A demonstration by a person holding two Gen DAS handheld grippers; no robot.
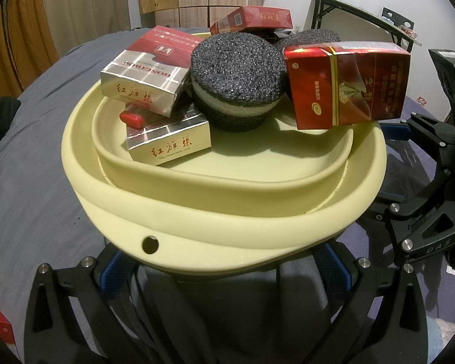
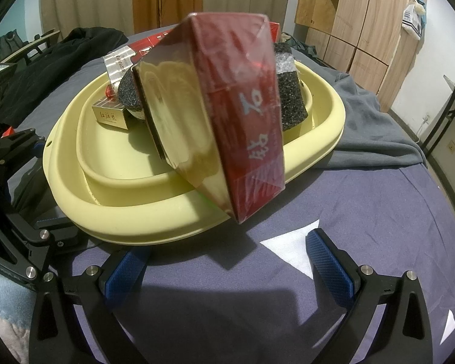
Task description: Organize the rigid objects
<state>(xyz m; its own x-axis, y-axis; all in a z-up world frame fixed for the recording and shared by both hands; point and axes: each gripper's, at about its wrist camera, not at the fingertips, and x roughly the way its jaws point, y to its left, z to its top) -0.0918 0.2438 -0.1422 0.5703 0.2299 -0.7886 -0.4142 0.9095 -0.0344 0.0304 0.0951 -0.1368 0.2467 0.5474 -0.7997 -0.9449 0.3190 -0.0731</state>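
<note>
The left gripper (image 1: 224, 268) sits lowest in its own view, its blue pads (image 1: 113, 276) standing apart on either side of the near rim of the pale yellow basin (image 1: 197, 242), whose lip passes between them; whether they pinch it I cannot tell, since the rim hides the contact. The basin rests on a bed (image 1: 30, 166) under grey-blue covers, its long axis running roughly across the left view. Inside, two silver-and-red cigarette packs (image 1: 148, 74) lie stacked toward the basin's left end with a small red lighter (image 1: 132, 119) wedged between them, a round black sponge (image 1: 238, 79) sits mid-basin, and a red pack (image 1: 347, 86) leans tilted at the right rim (its lower end is hidden behind the rim). A further red pack (image 1: 251, 19) lies at the far edge, partly covered. The right gripper (image 2: 227, 268) hovers beside the basin, jaws wide apart and holding nothing, with that tilted red pack looming blurred ahead.
</note>
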